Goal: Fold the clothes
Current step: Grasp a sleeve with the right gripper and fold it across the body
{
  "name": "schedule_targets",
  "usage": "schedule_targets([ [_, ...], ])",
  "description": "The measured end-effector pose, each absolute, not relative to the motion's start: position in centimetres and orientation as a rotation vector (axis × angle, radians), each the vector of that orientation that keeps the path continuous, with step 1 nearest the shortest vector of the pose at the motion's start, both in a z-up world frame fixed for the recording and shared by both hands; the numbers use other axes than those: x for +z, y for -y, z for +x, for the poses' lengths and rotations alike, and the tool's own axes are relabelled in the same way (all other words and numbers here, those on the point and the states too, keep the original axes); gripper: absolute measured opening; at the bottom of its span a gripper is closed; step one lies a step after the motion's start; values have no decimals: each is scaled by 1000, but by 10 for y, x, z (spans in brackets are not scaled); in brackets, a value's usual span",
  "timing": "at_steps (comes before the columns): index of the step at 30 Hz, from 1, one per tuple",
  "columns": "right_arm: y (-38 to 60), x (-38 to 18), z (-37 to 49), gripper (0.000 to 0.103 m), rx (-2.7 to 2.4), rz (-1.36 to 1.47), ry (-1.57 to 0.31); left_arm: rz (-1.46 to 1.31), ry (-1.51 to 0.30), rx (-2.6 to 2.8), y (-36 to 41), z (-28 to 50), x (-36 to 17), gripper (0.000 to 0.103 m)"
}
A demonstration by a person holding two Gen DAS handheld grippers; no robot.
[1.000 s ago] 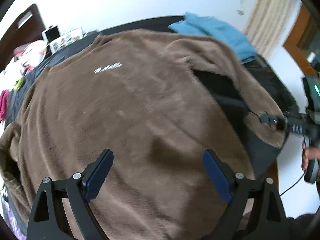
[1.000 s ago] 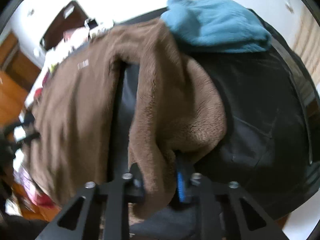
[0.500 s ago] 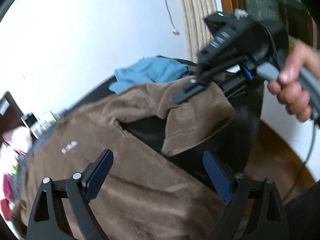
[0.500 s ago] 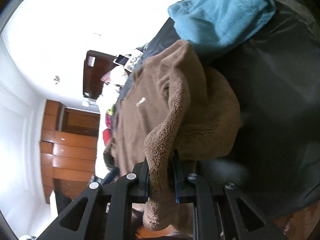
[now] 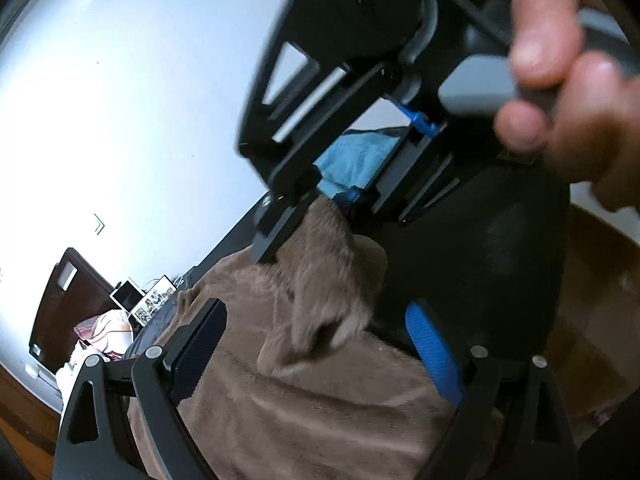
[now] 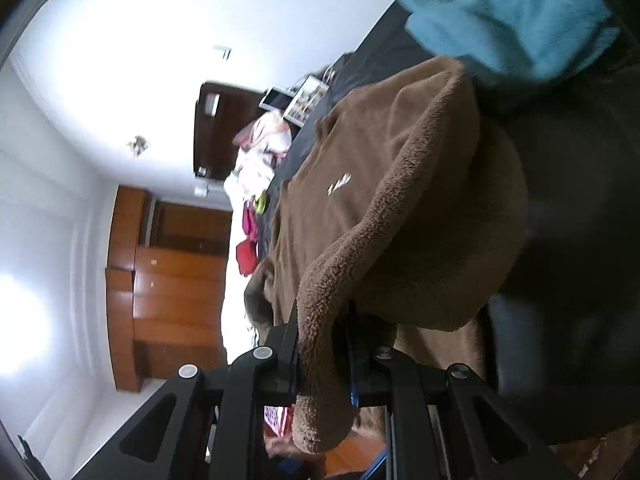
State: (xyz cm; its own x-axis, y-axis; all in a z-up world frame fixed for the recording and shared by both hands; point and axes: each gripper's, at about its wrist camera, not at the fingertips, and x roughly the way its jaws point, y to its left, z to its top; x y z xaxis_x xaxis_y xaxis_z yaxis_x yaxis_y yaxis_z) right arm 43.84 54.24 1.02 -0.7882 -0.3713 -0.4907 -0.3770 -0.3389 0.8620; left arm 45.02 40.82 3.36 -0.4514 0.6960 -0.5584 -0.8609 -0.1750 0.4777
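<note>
The right gripper [image 6: 322, 344] pinches the brown fleece sleeve [image 6: 400, 208]; left gripper [image 5: 316, 344] fingers spread, empty.

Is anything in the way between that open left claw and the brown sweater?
Nothing visible blocks it. The left gripper hangs open right over the brown sweater. The right gripper is just ahead, shut on the sweater's sleeve.

Left wrist view: low and close behind wide-set jaws, facing across the brown fleece garment [image 5: 320, 400] toward the white wall, the right gripper [image 5: 320, 216] filling the upper frame at very short range. Right wrist view: rolled sideways, close over the same garment [image 6: 360, 208]. Shared by both — the fleece, blue cloth [image 5: 352, 156] [image 6: 508, 20], dark headboard [image 5: 64, 304] [image 6: 224, 132].
</note>
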Motion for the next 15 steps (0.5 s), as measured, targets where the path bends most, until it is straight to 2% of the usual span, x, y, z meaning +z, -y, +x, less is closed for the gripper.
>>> schedule_targets([
  [1, -540, 11, 434, 19, 2367, -1043, -1797, -259, -936, 1824, -410, 448, 33, 84],
  [3, -535, 11, 433, 19, 2395, -1090, -1766, -380, -891, 1774, -413, 431, 36, 43],
  [4, -533, 12, 430, 19, 2406, -1106, -1748, -445, -864, 1750, -415, 422, 38, 34],
  [5, -532, 13, 428, 23, 2417, -1116, -1728, -528, -819, 1735, -416, 409, 39, 17],
  [7, -532, 17, 426, 44, 2435, -1115, -1692, -685, -719, 1707, -417, 382, 41, 15],
  [8, -533, 20, 428, 72, 2434, -1109, -1656, -756, -660, 1701, -417, 366, 43, 13],
  [9, -535, 23, 432, 84, 2432, -1093, -1620, -802, -614, 1704, -415, 352, 46, 13],
  [15, -550, 34, 455, 84, 2463, -949, -1452, -941, -363, 1742, -402, 271, 82, 12],
])
